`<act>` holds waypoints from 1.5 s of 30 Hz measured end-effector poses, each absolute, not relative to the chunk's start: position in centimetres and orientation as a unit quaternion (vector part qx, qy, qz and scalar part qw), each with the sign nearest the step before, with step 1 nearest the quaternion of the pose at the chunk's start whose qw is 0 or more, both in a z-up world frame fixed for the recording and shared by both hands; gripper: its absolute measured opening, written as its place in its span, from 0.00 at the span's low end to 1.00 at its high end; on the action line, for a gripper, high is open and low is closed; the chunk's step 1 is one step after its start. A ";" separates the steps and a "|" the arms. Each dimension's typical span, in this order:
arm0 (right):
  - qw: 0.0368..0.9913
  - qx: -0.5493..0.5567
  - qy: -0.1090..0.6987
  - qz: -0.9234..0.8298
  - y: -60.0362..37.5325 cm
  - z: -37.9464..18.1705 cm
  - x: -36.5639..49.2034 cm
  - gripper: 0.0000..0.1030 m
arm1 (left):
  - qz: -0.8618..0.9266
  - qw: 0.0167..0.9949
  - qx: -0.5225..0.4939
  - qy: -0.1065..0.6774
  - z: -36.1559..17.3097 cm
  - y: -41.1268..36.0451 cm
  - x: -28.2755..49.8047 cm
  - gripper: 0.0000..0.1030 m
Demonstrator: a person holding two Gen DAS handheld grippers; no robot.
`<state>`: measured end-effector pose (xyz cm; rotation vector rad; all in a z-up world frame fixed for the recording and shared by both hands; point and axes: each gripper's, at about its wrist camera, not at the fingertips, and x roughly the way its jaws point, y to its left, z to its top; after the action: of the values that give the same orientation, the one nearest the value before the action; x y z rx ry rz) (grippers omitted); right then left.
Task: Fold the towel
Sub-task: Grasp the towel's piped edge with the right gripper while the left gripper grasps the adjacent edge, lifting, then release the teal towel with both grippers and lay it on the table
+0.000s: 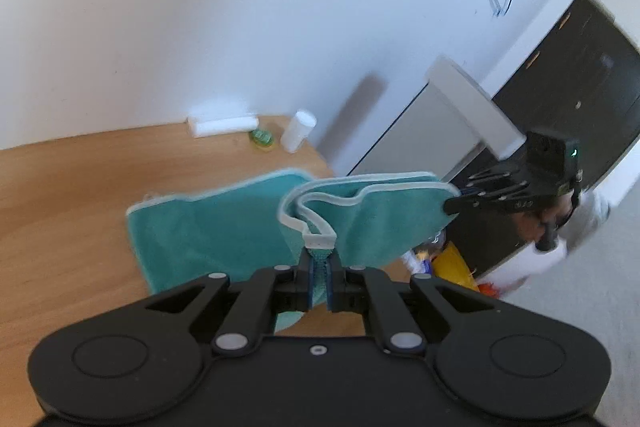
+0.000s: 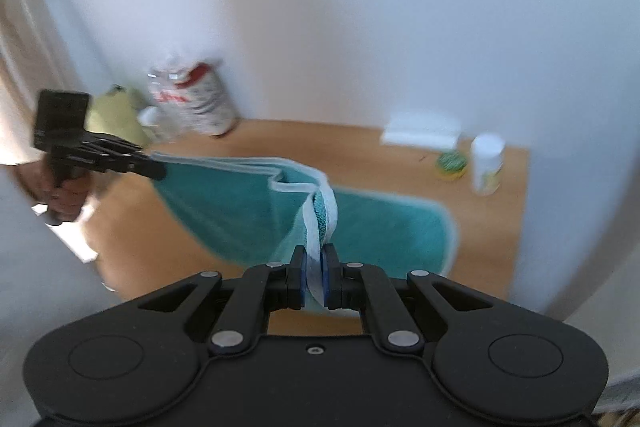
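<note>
While its far end lies flat on the wooden table (image 1: 60,187), the teal towel (image 1: 224,227) rises at its near edge, stretched between two claws. The left gripper (image 1: 320,267) is clenched on one white-trimmed corner, and the right gripper (image 2: 318,271) is clenched on the other. Near the wall stand a white bottle (image 2: 486,163), a white box (image 2: 420,133) and a small green-lidded jar (image 2: 451,165).
</note>
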<state>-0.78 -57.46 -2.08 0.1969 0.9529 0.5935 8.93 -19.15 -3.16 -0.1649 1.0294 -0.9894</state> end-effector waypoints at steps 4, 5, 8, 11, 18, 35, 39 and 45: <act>0.824 0.092 0.482 0.282 -57.9 -2.6 -2.0 0.08 | -0.433 0.745 -0.082 0.500 -4.6 -18.7 9.5 0.05; 0.822 0.095 0.486 0.280 -58.1 -2.9 -1.9 0.08 | -0.429 0.742 -0.085 0.508 -5.0 -18.7 9.8 0.05; 0.823 0.097 0.487 0.276 -58.1 -3.3 -1.6 0.08 | -0.425 0.748 -0.077 0.504 -5.5 -18.3 10.2 0.05; 0.836 0.074 0.475 0.266 -57.7 -3.9 -0.6 0.08 | -0.415 0.761 -0.082 0.491 -6.1 -18.3 11.3 0.05; 0.876 0.032 0.429 0.218 -58.2 -5.5 4.8 0.08 | -0.380 0.799 -0.081 0.459 -7.4 -19.7 16.8 0.05; 0.832 -0.039 0.532 0.151 -57.5 -15.0 12.1 0.09 | -0.290 0.800 -0.022 0.526 -15.1 -22.5 24.3 0.11; 0.826 -0.069 0.541 0.141 -56.7 -15.8 12.1 0.27 | -0.265 0.799 -0.030 0.539 -15.8 -21.8 24.5 0.44; 0.835 -0.086 0.532 0.114 -57.5 -13.3 11.4 0.44 | -0.254 0.787 -0.068 0.558 -14.6 -19.4 23.7 0.74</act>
<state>11.43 -57.47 -13.28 -0.1816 1.1270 0.2411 23.68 -19.36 -14.60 -0.1466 1.2038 -0.5475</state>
